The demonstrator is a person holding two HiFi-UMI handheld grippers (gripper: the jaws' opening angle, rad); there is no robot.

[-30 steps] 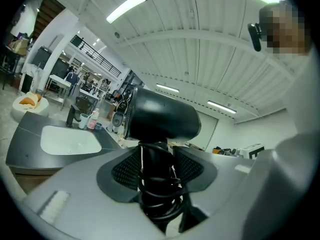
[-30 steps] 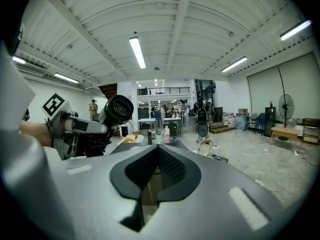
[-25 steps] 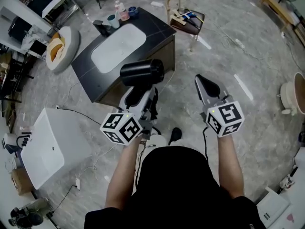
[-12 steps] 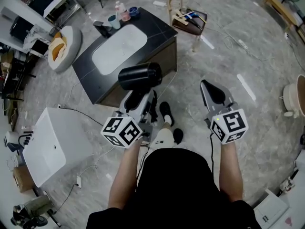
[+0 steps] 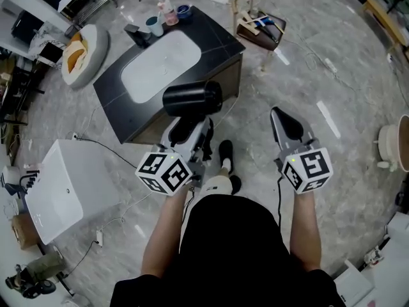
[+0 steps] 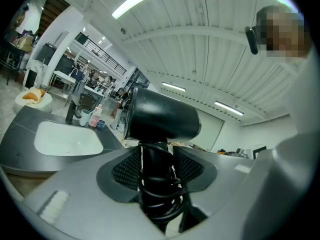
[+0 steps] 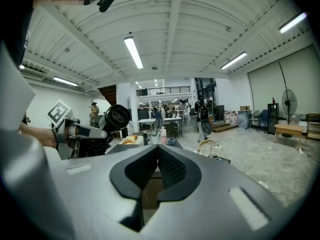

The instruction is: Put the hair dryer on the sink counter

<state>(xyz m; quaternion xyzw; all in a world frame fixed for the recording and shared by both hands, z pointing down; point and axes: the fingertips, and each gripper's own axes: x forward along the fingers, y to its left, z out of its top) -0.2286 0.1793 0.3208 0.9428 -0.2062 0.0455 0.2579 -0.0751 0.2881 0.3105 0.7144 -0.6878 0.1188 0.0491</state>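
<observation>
A black hair dryer (image 5: 192, 99) stands upright in my left gripper (image 5: 188, 128), its barrel lying crosswise above the jaws. In the left gripper view the jaws are shut on the hair dryer (image 6: 162, 119) at its handle, which has its cord wound round it, and the left gripper (image 6: 159, 169) is held in the air. The dark sink counter (image 5: 214, 40) with a white basin lies just ahead and to the left, and its near edge is under the dryer. My right gripper (image 5: 280, 115) hangs to the right over the floor, shut and empty. The right gripper view shows its own right gripper (image 7: 157, 156) with pads together.
Bottles and cups (image 5: 160, 15) crowd the counter's far corner. A wooden chair (image 5: 255, 21) stands beyond the counter on the right. A white tub (image 5: 57, 190) sits on the floor at left, and a round cushion (image 5: 80, 53) lies behind it. The person's foot (image 5: 225, 152) is between the grippers.
The person has stepped forward, and a foot now shows between the grippers. Counter and dryer have shifted slightly in view. Both grippers keep their state.
</observation>
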